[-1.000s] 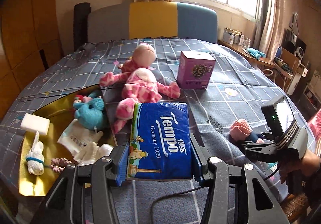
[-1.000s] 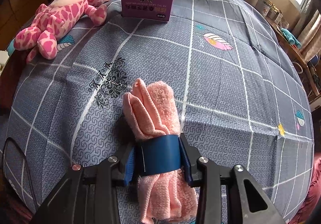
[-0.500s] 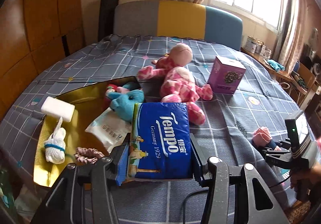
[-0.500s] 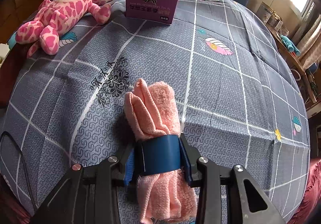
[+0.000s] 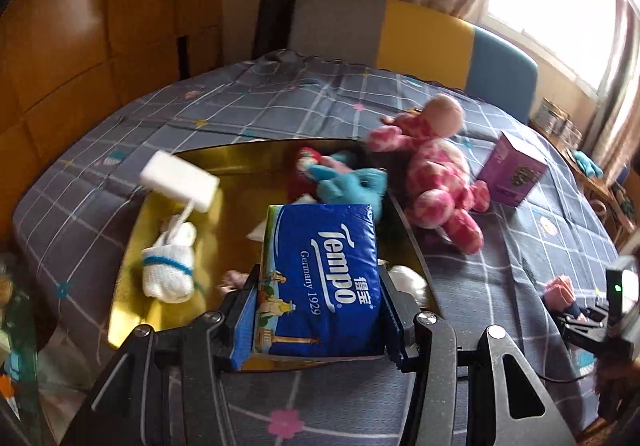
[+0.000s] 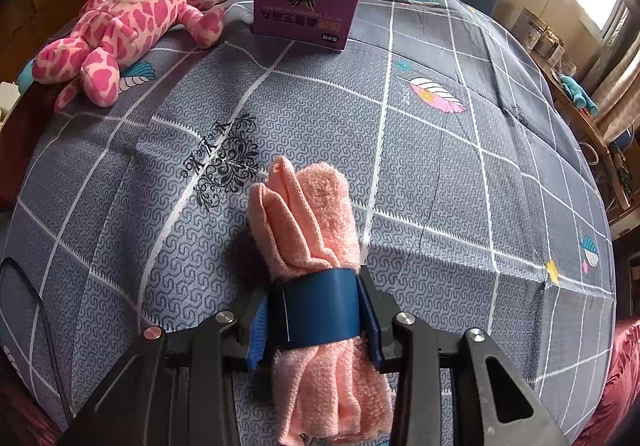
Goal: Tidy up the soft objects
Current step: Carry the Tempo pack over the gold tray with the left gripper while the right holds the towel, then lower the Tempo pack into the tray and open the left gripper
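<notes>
Blue Tempo tissue pack [image 5: 320,278] clamped by its two long sides between the jaws of the left gripper [image 5: 318,310], jaws partly open and pressed flat against the wrapper, pack held above the near half of the gold tray [image 5: 124,286]. Printed face up, far end of the pack reaching toward the teal plush [image 5: 352,186].

Rolled peach towel [image 6: 308,230] with a dark blue band [image 6: 318,310] round its middle, gripped across that band by the right gripper [image 6: 316,312], jaws narrowly open and tight on both sides of the band. Towel's free ends sticking out ahead of and behind the jaws, roll close over the grey checked tablecloth [image 6: 440,174]; whether touching the cloth, cannot tell.

In the tray: a white sponge block [image 5: 180,180] at the far left rim, a white knitted bundle with a blue ring [image 5: 170,266] below it, the teal plush with a red-and-pink toy [image 5: 310,160] behind it at the far right corner, something pale and round [image 5: 406,278] just right of the pack, partly hidden.

Beside the tray on the tabletop, a pink spotted plush giraffe [image 5: 436,174] lying flat, touching the tray's right edge. Purple carton [image 5: 512,174] standing upright just beyond it, print upside down in the right wrist view. Right gripper and towel visible at the right edge of the left wrist view, well apart from the tray.
</notes>
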{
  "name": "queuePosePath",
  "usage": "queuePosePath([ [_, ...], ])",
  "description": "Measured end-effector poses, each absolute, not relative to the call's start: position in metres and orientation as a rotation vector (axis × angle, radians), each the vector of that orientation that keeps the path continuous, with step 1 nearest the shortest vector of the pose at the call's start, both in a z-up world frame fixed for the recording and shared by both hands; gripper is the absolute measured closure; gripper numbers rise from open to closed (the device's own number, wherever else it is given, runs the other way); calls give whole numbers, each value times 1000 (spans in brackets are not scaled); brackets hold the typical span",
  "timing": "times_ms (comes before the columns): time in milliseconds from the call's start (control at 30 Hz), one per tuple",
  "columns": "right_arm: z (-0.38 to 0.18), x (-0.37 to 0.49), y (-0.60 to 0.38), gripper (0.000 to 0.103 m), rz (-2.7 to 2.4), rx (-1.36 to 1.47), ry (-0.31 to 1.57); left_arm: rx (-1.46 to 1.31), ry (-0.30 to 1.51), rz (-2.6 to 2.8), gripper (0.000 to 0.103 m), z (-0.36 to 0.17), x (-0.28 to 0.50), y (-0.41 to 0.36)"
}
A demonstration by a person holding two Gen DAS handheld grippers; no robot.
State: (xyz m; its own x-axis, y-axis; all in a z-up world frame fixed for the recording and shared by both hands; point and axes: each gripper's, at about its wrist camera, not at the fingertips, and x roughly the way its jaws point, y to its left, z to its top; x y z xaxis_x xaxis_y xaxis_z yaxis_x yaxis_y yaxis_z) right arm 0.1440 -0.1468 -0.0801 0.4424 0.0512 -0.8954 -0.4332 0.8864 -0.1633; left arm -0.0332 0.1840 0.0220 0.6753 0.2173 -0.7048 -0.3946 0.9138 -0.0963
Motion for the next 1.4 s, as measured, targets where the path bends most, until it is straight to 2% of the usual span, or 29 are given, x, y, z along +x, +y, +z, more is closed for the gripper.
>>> queuePosePath([
  [267, -81, 143, -147, 65, 308, -416, 1070, -403, 735, 510, 51, 23, -69, 260],
  [433, -81, 142, -147, 65, 307, -419, 1069, -397, 750, 592, 51, 13, -73, 281],
  [867, -80, 141, -147, 65, 298, -415, 1065, -259, 791, 517, 51, -6, -19, 242],
  [1400, -81, 141, -148, 65, 292, -408, 1064, -264, 892, 537, 51, -44, 6, 258],
])
